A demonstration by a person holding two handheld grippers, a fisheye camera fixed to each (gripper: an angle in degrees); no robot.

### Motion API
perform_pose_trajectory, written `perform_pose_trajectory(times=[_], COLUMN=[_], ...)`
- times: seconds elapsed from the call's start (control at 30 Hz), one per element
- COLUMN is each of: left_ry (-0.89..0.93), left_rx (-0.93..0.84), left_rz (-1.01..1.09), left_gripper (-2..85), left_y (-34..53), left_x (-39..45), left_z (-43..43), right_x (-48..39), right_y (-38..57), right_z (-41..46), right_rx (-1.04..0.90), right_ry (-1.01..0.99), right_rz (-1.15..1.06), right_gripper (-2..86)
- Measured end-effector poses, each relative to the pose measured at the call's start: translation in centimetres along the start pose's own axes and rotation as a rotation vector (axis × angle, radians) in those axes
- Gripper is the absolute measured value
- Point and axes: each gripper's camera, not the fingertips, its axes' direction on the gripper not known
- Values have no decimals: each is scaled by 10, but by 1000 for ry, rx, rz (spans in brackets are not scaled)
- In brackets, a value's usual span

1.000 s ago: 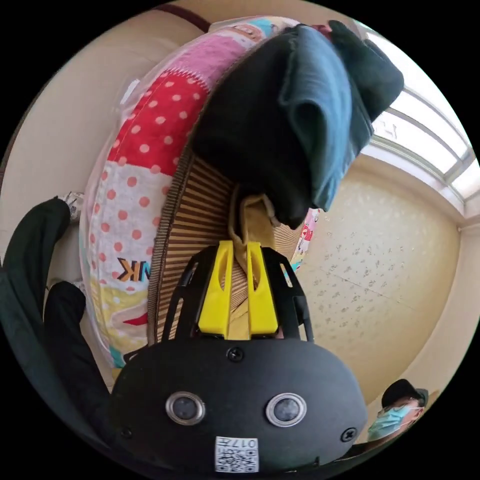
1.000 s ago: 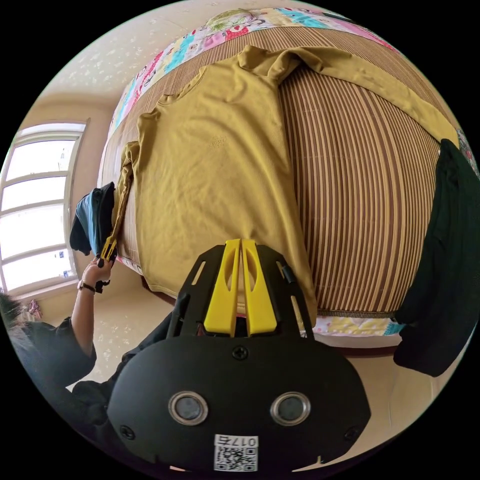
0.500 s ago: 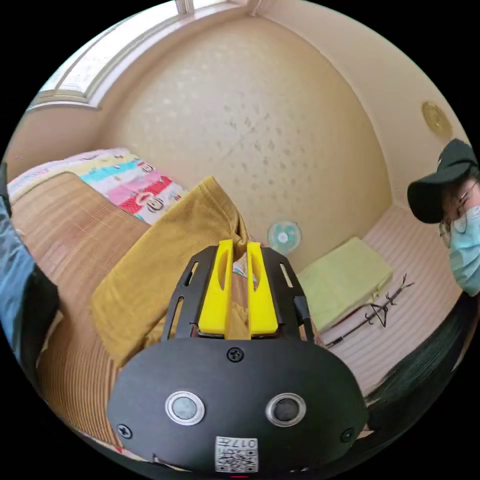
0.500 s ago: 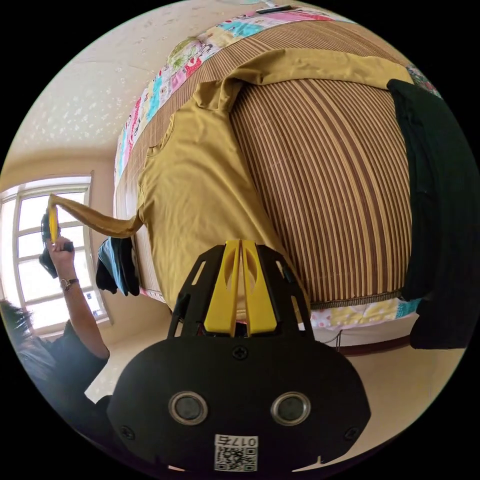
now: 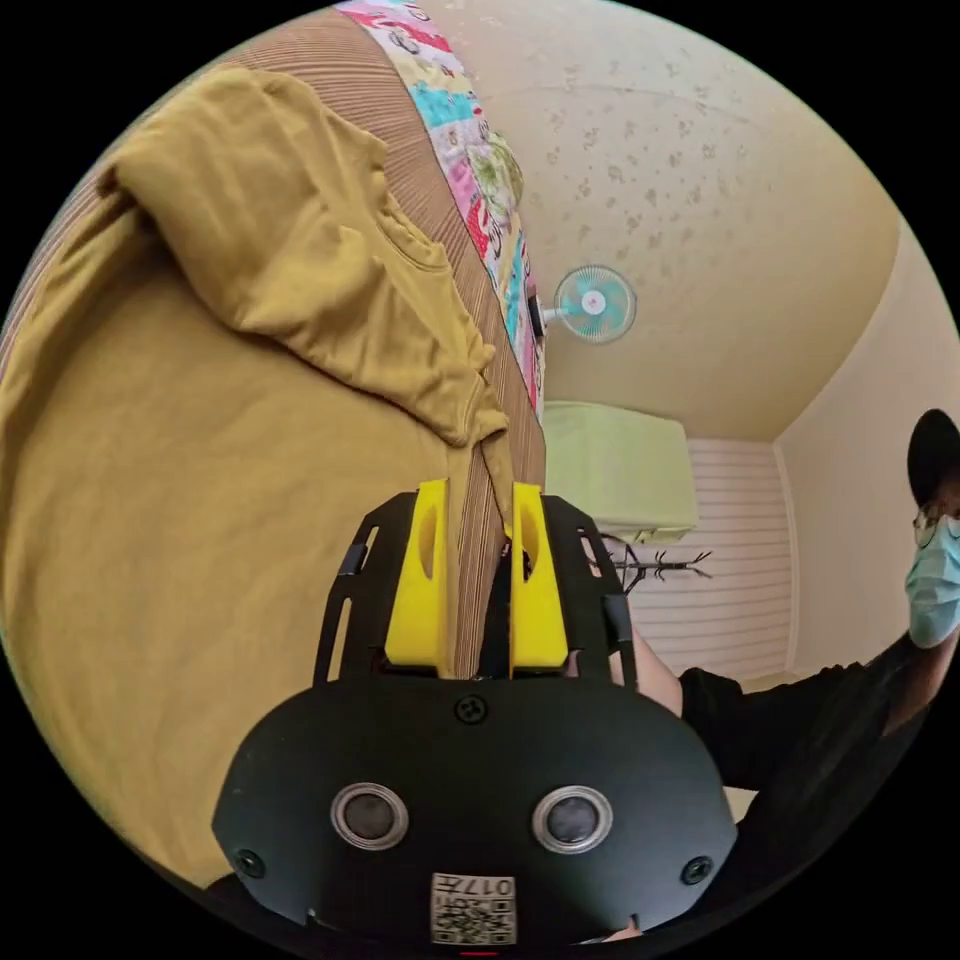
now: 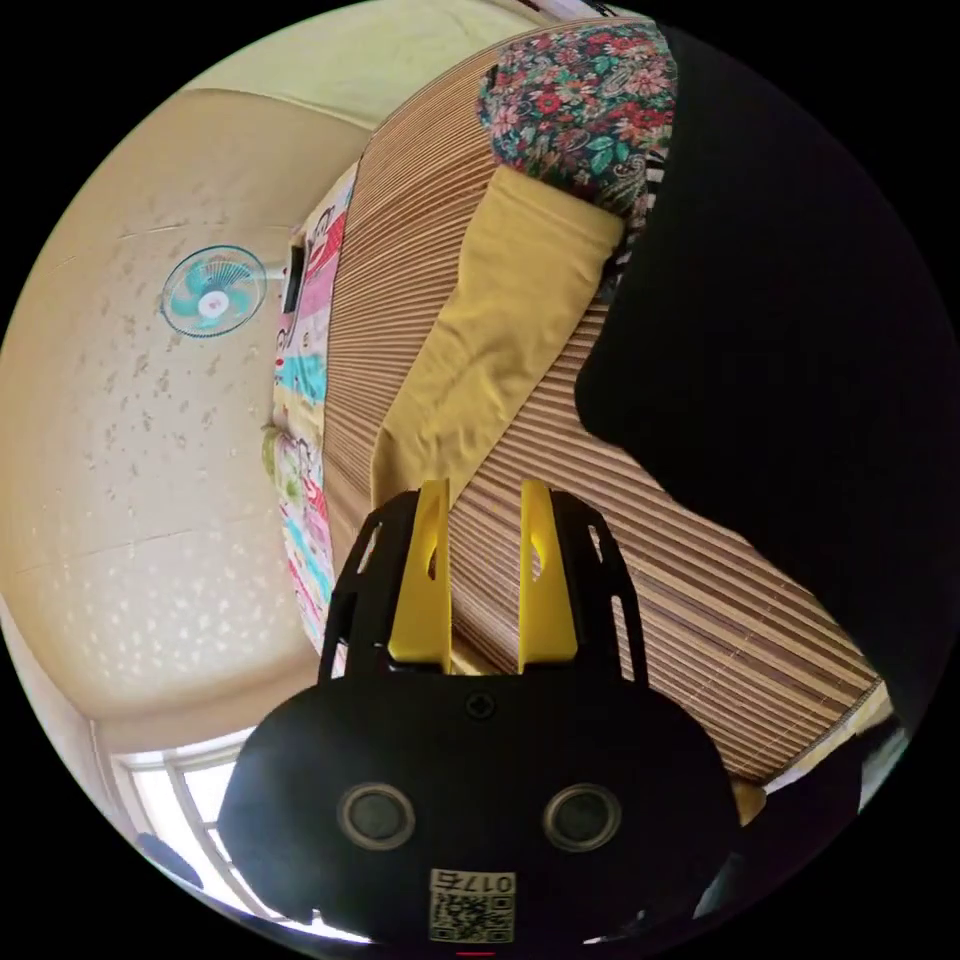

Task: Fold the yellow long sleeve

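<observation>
Striped mat (image 6: 640,560) | yellow long sleeve (image 5: 200,420) spread | left gripper (image 5: 478,500), right gripper (image 6: 484,500) jaws apart

A home bedroom: a bed (image 5: 490,200) with a striped mat (image 6: 620,560), a fan (image 5: 594,303) nearby.

The yellow long sleeve (image 5: 200,480) runs past the left gripper view's rim, so its hem and far side are cut off. In the right gripper view, a dark garment (image 6: 790,380) covers the sleeve's (image 6: 500,330) end and part of the striped mat (image 6: 640,590). A person (image 5: 900,640) is cropped at the edge.
</observation>
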Motion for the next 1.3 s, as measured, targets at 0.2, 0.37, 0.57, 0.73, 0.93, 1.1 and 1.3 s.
perform_pose_trajectory(times=[0.2,0.37,0.57,0.73,0.93,1.1,1.3], left_ry=[107,198,245,208,115,-224,-527], left_rx=[132,256,310,316,299,121,-59], left_rz=[-120,-129,-96,-78,-100,70,-5], left_gripper=[102,101,101,101,102,113,152], left_y=[10,11,6,10,28,38,67], left_x=[-31,-31,-26,-22,-32,-7,-24], left_z=[-82,-131,-161,-166,-182,-198,-189], right_x=[-29,-150,-346,-339,-248,-235,-186], right_y=[-37,-40,184,387,478,425,314], right_z=[24,-11,-10,101,226,169,126], right_rx=[-1,169,351,41,-398,-397,-463], right_ry=[20,204,186,-9,270,332,514], right_rz=[9,-322,-1295,-1686,-1739,-1703,-1397], right_gripper=[41,27,22,18,24,61,96])
